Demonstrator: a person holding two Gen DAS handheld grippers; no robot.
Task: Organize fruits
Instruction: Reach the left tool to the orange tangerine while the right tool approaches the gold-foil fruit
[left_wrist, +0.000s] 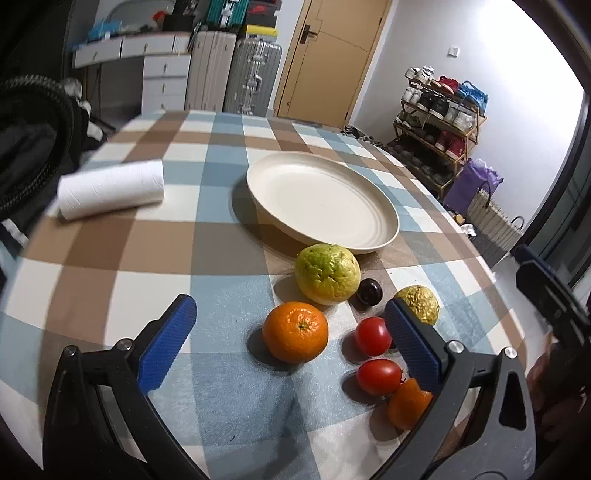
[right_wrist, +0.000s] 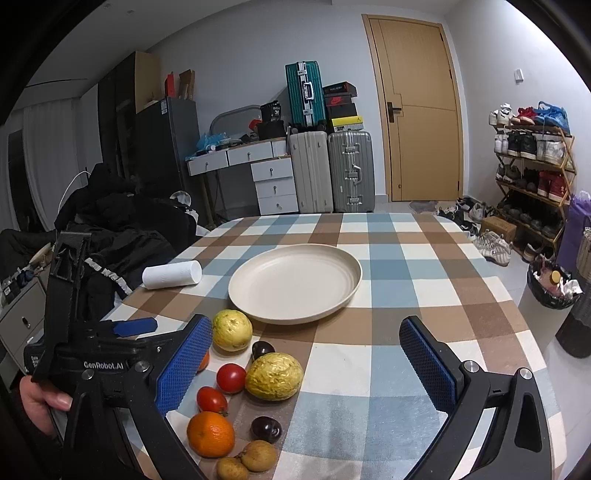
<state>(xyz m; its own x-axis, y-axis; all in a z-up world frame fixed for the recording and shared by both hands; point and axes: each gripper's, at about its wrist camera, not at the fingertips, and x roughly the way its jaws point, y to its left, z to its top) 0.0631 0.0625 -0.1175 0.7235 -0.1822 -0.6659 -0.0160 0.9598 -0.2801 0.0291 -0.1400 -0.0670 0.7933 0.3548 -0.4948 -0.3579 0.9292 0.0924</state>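
Blue-padded, both the left gripper (left_wrist: 290, 334) and right gripper (right_wrist: 308, 363) are hanging wide open and empty, while the fruits (right_wrist: 274, 376) are sitting clustered on the checked tablecloth (right_wrist: 388, 354) just beside the cream plate (right_wrist: 295, 282).

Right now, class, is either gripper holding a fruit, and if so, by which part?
Nothing is held. The left gripper and the right gripper are both open above the table, and the plate has no fruit on it.

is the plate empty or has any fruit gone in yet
Empty. The plate shows a bare cream surface in both views; the fruits, like the guava, sit on the tablecloth beside it.
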